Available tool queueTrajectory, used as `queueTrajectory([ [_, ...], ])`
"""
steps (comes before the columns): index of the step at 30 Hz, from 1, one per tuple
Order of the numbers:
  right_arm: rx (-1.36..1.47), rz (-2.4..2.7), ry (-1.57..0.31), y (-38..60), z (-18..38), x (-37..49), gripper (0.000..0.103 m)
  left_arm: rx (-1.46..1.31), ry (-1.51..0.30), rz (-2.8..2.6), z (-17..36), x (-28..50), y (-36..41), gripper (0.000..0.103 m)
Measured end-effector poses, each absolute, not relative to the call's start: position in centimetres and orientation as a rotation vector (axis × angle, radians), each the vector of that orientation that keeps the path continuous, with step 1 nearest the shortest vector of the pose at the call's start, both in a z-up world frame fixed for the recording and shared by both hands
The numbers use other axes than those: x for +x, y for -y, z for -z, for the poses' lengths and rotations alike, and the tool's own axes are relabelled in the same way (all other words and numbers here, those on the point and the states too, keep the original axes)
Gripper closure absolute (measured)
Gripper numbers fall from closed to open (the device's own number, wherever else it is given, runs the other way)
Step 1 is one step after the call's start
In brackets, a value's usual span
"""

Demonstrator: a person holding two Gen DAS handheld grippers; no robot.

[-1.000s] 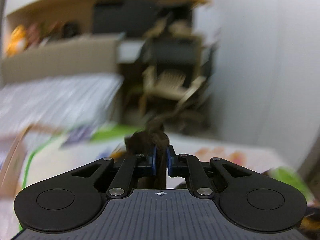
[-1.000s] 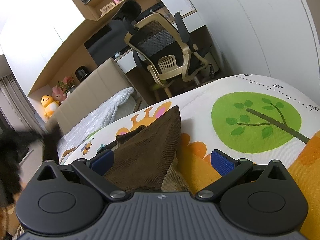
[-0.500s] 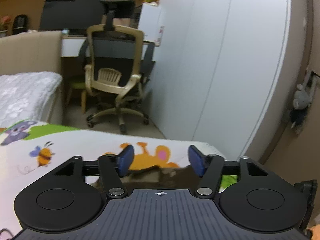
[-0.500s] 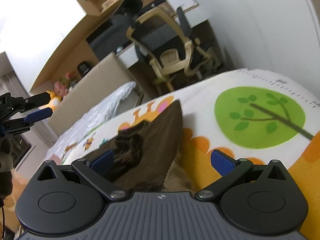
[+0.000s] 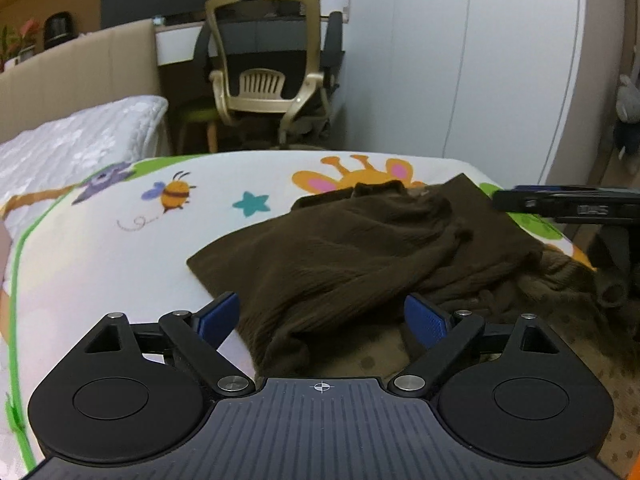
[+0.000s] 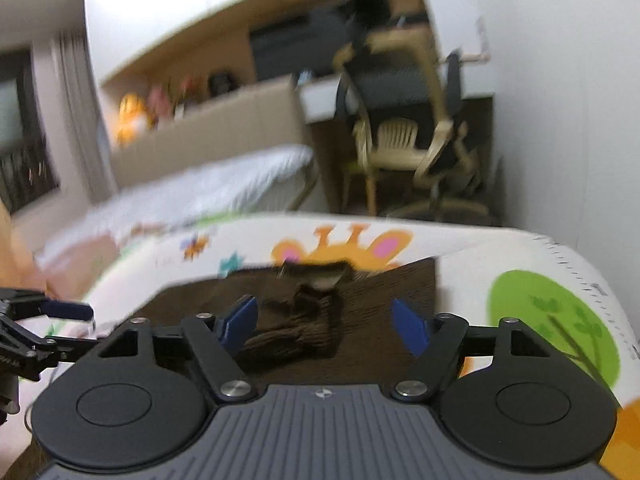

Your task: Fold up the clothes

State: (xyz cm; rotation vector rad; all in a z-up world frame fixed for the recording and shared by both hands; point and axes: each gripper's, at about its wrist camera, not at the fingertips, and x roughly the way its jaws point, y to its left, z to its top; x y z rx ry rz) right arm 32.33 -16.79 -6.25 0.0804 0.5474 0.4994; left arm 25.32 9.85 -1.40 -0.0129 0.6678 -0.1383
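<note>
Two views, taken in turn.

Left wrist view: left gripper [image 5: 322,316] released, jaws just been opening, blue pads wide apart and pressing on nothing. Brown knit garment [image 5: 360,248] lies on the cartoon-print mat [image 5: 120,248], mid-frame and right of centre, partly folded: a flat panel toward the upper right, a rumpled sleeve or flap draped over it. A hanging fold of the knit sits low centre, between the two pads but untouched. Right gripper [image 5: 560,200] enters at the right edge, above the garment's far corner. Office chair [image 5: 264,68] at upper centre, off the mat.

Right wrist view (blurred): right gripper [image 6: 324,320] jaws have just been closing but stand apart; bunched knit [image 6: 304,320] lies between the pads at frame centre, not visibly pinched. Left gripper [image 6: 64,312] shows at the left edge, beside the garment's left border.

Judgement on the step: re-grasp for the next fold. Best done by taking one clean edge layer, not the bunch, both claws level, then smoothing the rumpled flap flat before creasing.
</note>
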Motion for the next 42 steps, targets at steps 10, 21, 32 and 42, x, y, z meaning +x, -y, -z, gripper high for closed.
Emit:
queueTrajectory([
  [10, 0.048, -0.546, -0.722, 11.0, 8.8, 38.1, 0.083, 0.142, -0.518, 0.203, 0.4, 24.2, -6.7, 0.009],
  [21, 0.223, -0.740, -0.597, 13.1, -1.7, 34.1, 0.085, 0.571, -0.245, 0.203, 1.6, 27.2, 4.2, 0.026],
  [32, 0.048, -0.558, -0.479, 12.9, 0.7, 32.8, 0.056, 0.098, -0.246, -0.033, -5.4, 28.8, -9.0, 0.095],
  [42, -0.438, -0.799, -0.637, -1.2, 8.4, 31.8, 0.047, -0.109, -0.254, -0.059, -6.3, 26.0, -15.6, 0.095],
])
